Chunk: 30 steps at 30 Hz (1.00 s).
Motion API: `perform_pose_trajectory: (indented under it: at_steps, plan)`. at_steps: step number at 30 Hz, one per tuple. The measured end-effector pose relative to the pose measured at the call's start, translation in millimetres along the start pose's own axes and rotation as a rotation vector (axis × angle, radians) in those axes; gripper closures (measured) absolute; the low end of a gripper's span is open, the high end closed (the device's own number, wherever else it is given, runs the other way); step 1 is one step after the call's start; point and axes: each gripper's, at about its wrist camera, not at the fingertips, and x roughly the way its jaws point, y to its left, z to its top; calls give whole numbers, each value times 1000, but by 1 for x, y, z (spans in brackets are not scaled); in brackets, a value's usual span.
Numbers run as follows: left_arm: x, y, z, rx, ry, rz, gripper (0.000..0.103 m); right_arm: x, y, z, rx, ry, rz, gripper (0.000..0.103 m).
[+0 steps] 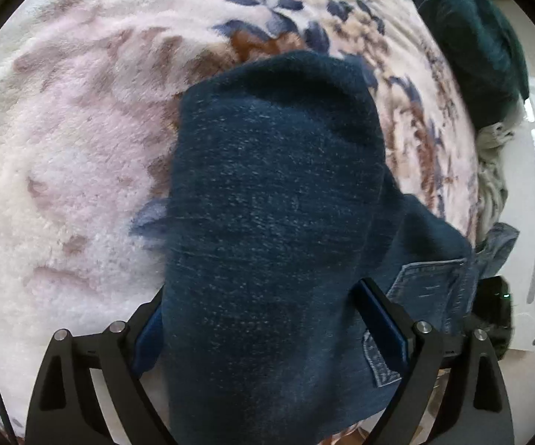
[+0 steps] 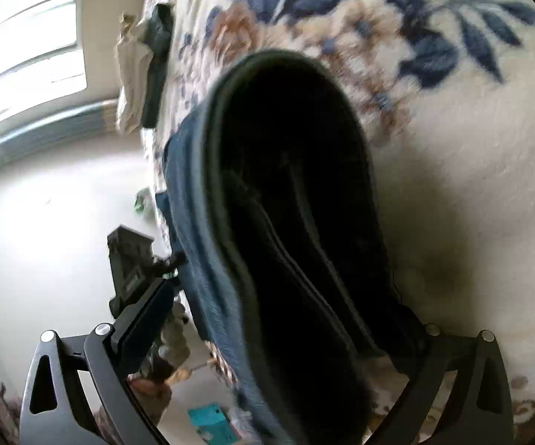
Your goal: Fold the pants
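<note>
Left tongs [image 1: 267, 337] wide, tilted down, jeans [image 1: 274, 230] draped between fingers; left finger mostly hidden by denim, pad contact unclear. Right tongs [image 2: 267, 333] wide, jeans' [image 2: 289, 222] dark fold between fingers, blurred, right fingertip hidden. Jeans lie on floral blanket [image 1: 67, 155]. Far edge: dark green cloth [image 1: 467, 37].

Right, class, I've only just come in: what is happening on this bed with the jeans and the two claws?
A person is folding dark blue jeans on a floral fleece blanket, with a handheld claw in each hand. The folded denim lies between the wide-spread fingers of the left claw. The right claw also stands wide, with the jeans' folded edge bulging up between its fingers. Neither claw visibly pinches the cloth. More clothes lie at the bed's edge.
</note>
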Motion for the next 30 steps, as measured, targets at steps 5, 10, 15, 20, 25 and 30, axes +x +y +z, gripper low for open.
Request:
perform_pose_trajectory:
  at_steps: [5, 10, 15, 20, 25, 30]
  plan:
    - [-4, 12, -1, -17, -20, -24, 31, 11, -16, 3, 91, 12, -46, 1]
    - [-19, 33, 4, -133, 43, -115, 35, -21, -12, -23, 191, -80, -60, 3]
    - [-67, 27, 9, -169, -32, -76, 31, -51, -15, -59, 282, -221, -44, 3]
    - [-48, 6, 54, -130, -23, 12, 22, -48, -13, -94, 314, -261, -87, 3]
    - [-11, -6, 86, -32, 11, 61, 57, -5, -8, -97, 330, -168, -69, 3]
    - [-10, 37, 96, -178, 11, -160, 91, 13, -19, -88, 361, -223, -43, 18]
